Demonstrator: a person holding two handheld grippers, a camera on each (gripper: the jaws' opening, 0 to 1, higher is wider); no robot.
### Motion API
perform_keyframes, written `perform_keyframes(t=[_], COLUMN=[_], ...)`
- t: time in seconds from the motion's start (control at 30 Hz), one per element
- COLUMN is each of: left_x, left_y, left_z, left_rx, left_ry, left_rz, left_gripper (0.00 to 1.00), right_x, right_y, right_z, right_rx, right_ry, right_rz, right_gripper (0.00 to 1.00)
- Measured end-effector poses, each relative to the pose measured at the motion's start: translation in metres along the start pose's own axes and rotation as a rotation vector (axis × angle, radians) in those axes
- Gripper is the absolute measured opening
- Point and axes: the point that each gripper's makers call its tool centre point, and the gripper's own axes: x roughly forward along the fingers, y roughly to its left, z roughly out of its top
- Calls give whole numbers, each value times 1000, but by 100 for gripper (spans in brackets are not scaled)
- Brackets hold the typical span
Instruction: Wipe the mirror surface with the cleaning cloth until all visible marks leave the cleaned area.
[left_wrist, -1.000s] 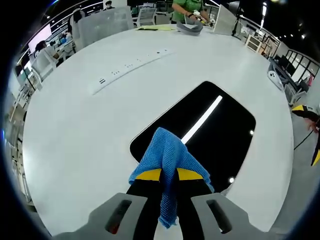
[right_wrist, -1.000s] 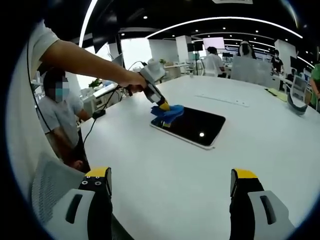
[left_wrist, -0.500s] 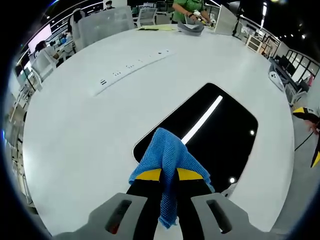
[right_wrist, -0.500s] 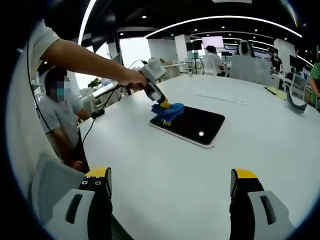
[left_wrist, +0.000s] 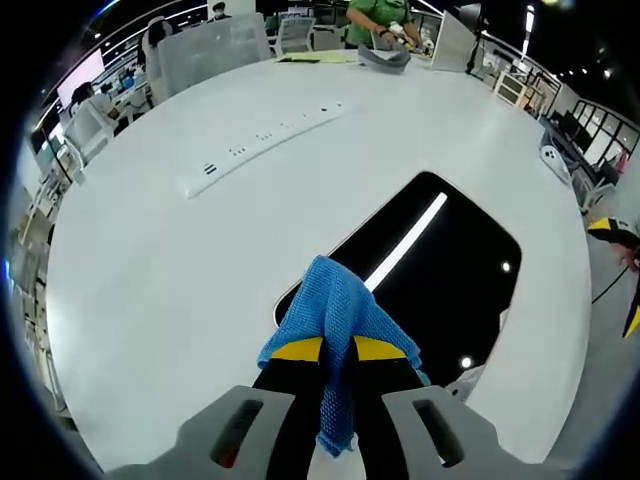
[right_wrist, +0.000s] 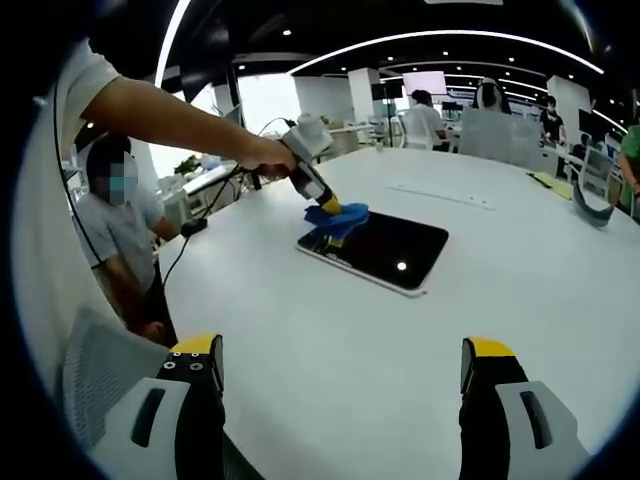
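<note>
Left tool (left_wrist: 338, 345) pitched down, clamped on blue cleaning cloth (left_wrist: 338, 310) — pressed at near corner of rectangular mirror (left_wrist: 440, 270), flat on white counter (left_wrist: 150, 270). Right tool (right_wrist: 340, 375) spread wide, well apart — level above counter.

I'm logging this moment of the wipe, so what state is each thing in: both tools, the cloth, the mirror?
Left tool: shut on the cleaning cloth, held over a corner of the mirror.
Right tool: open, holding nothing, above the white table, apart from the mirror.
Cleaning cloth: bunched, draped over the left tool's tips, its tail hanging between them.
Mirror: lying flat on the table, reflecting ceiling lights.
</note>
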Motion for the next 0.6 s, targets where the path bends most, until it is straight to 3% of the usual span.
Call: perform_keyframes(t=[0.6], left_x=[4], left_y=[8], left_z=[8], left_rx=[2], left_ry=[-4], left_rz=[3], left_gripper=[8], right_x=[2], right_y=[-4], right_z=[-2], right_rx=[5], right_ry=[11], right_rz=[-5], right_gripper=[99])
